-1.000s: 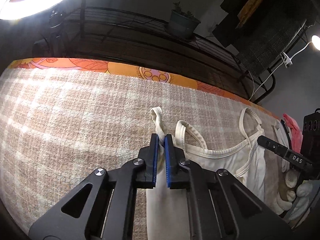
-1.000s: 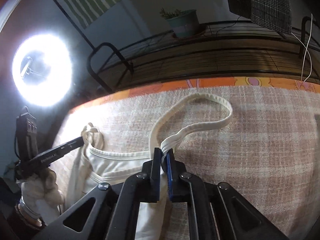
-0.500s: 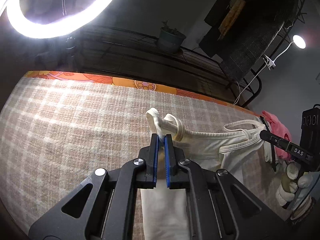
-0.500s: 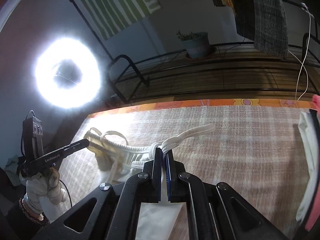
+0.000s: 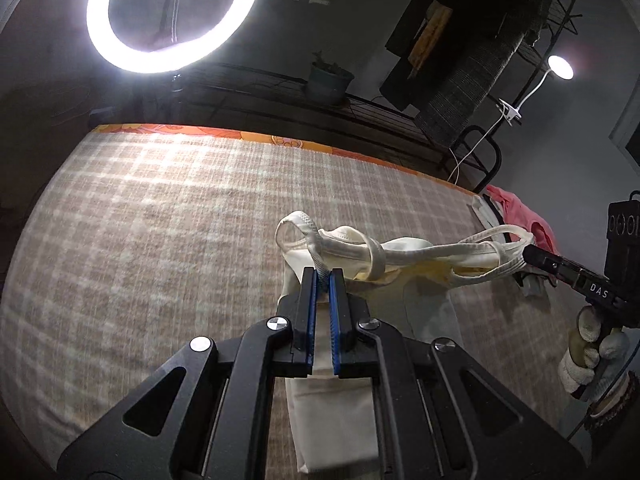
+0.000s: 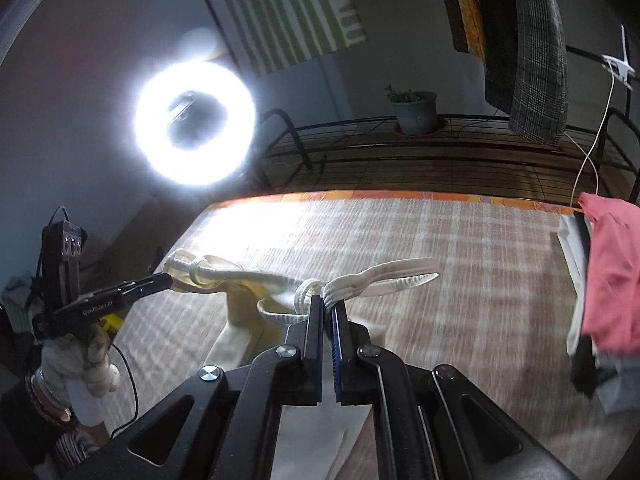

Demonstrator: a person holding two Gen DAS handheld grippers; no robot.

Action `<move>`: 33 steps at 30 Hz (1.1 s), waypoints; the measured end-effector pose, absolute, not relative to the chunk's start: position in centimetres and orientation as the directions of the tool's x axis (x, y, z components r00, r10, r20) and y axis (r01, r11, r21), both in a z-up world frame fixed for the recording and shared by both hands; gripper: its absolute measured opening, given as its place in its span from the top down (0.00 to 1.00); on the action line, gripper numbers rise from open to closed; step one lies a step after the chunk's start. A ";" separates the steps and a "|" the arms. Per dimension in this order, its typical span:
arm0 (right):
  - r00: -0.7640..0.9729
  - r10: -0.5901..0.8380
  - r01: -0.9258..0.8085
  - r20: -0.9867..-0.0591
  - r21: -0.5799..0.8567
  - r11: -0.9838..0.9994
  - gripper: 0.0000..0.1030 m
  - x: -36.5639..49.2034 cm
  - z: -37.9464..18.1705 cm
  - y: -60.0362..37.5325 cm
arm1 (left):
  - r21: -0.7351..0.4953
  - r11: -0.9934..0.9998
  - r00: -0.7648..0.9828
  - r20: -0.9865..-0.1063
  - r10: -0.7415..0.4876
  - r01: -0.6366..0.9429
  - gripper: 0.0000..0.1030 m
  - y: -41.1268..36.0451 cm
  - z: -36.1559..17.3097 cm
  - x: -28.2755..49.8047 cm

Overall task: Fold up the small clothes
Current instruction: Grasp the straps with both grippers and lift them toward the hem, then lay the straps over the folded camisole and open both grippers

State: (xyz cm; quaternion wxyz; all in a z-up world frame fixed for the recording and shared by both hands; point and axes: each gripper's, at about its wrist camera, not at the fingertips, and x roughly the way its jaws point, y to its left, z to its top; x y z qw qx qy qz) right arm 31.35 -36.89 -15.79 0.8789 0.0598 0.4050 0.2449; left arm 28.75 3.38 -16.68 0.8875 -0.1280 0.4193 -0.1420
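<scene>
A cream strappy top (image 5: 404, 258) hangs stretched between my two grippers above the checked blanket (image 5: 160, 240). My left gripper (image 5: 323, 276) is shut on one shoulder strap (image 5: 304, 228). My right gripper (image 6: 329, 304) is shut on the other strap (image 6: 384, 278). In the left wrist view the right gripper (image 5: 528, 254) shows at the right edge, pinching the strap. In the right wrist view the left gripper (image 6: 166, 280) shows at the left, holding the far strap. The top's body (image 6: 240, 336) drapes down below both grippers.
A pile of clothes with a pink garment (image 6: 612, 280) on top lies at the blanket's right edge. A ring light (image 5: 172, 16) shines at the back. A metal rack (image 6: 440, 152) with a potted plant (image 6: 414, 112) stands behind the blanket's far edge.
Both grippers have lifted the top off the blanket and tilted upward. The straps, which lay flat a second ago, are now pulled taut between the grippers.
</scene>
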 end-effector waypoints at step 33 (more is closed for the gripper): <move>0.466 0.464 -0.374 -0.754 0.307 0.875 0.74 18.1 -20.9 -36.7 | -0.236 0.949 0.533 -0.786 -0.313 0.210 0.96 1.6 -19.4 17.8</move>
